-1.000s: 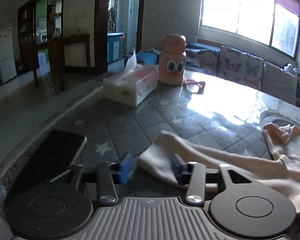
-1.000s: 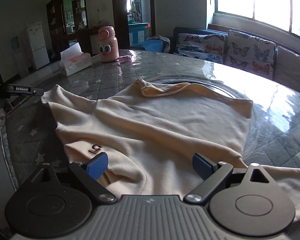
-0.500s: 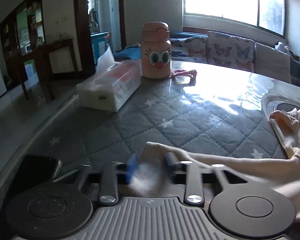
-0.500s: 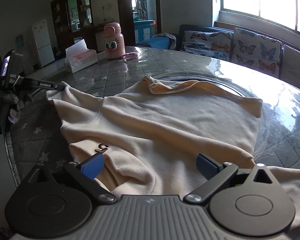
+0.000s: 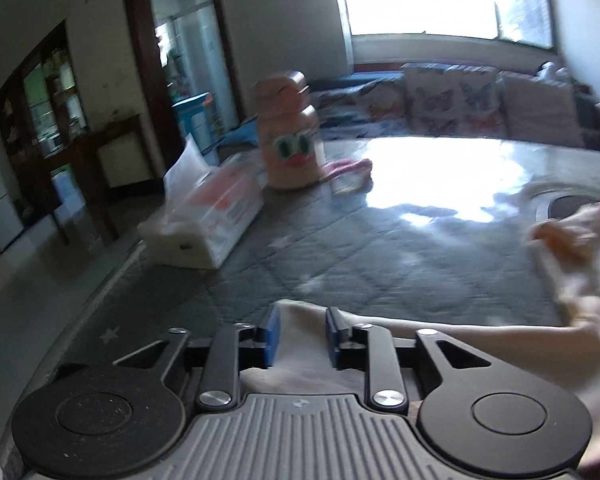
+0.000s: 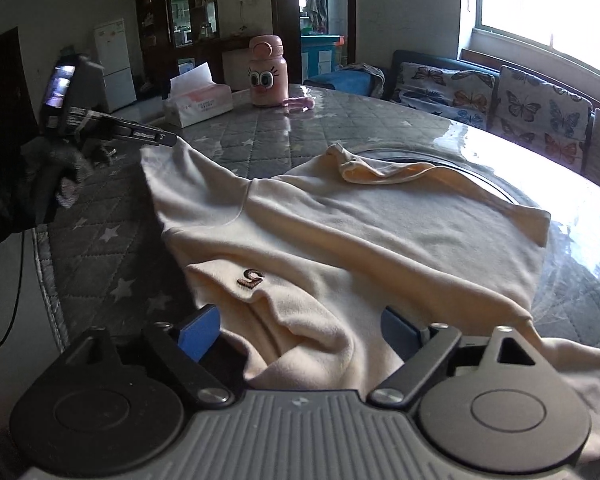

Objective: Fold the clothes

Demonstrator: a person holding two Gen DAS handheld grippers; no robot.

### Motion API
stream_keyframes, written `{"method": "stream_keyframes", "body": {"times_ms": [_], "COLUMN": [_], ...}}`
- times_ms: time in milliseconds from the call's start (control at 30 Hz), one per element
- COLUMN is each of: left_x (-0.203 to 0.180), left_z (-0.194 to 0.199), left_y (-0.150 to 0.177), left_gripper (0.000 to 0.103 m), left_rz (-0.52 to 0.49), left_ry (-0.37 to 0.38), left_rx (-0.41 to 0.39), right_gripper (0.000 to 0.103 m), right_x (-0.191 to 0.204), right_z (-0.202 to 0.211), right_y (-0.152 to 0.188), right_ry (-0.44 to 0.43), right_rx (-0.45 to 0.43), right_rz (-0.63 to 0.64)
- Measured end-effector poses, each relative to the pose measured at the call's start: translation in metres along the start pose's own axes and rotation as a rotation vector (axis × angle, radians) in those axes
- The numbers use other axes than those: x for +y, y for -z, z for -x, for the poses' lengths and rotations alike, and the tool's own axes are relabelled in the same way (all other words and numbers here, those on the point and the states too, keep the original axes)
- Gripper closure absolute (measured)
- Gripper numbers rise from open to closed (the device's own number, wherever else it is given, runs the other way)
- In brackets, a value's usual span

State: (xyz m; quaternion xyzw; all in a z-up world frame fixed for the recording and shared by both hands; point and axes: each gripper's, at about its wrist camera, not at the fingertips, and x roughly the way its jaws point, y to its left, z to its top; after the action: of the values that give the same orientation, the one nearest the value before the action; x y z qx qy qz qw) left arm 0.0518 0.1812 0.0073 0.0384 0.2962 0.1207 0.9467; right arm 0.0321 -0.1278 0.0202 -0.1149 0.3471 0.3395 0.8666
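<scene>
Left hand-held gripper (image 5: 299, 338) has its blue pads narrowed around a corner of the cream fleece sweatshirt (image 6: 340, 240), cloth bunched between them, that corner lifted off the grey quilted star-print bench (image 6: 236, 136). Right hand-held gripper (image 6: 300, 330) gapes wide, pads straddling the rumpled near hem without pinching it. The garment sprawls across the bench; pink cartoon-eyed bottle (image 6: 266, 72) and white tissue box (image 6: 198, 102) sit beyond.
</scene>
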Motion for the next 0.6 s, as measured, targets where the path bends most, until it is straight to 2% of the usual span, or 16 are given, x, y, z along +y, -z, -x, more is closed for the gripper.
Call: {"method": "stream_keyframes", "body": {"times_ms": [100, 200, 333, 433, 500, 600], "left_x": [-0.021, -0.050, -0.092, -0.115, -0.129, -0.141], "left_z": [0.033, 0.061, 0.091, 0.106, 0.109, 0.105], "left_y": [0.002, 0.007, 0.013, 0.017, 0.022, 0.027], "left_gripper": [0.072, 0.072, 0.072, 0.072, 0.071, 0.072], "left_rz": [-0.039, -0.084, -0.194, -0.268, -0.322, -0.365], "left_ry": [0.110, 0.262, 0.431, 0.539, 0.567, 0.571], "left_rx": [-0.044, -0.072, -0.101, -0.114, -0.112, -0.083], "right_gripper": [0.028, 0.037, 0.051, 0.054, 0.060, 0.068], "right_x": [-0.002, -0.005, -0.007, -0.004, -0.001, 0.003], "right_z": [0.007, 0.013, 0.014, 0.017, 0.017, 0.013], "right_y": [0.002, 0.003, 0.004, 0.005, 0.005, 0.007], "right_ry": [0.009, 0.024, 0.027, 0.022, 0.017, 0.001], "right_rx": [-0.004, -0.018, -0.021, -0.024, -0.026, -0.011], "right_rz": [-0.012, -0.032, -0.049, -0.036, -0.024, -0.016]}}
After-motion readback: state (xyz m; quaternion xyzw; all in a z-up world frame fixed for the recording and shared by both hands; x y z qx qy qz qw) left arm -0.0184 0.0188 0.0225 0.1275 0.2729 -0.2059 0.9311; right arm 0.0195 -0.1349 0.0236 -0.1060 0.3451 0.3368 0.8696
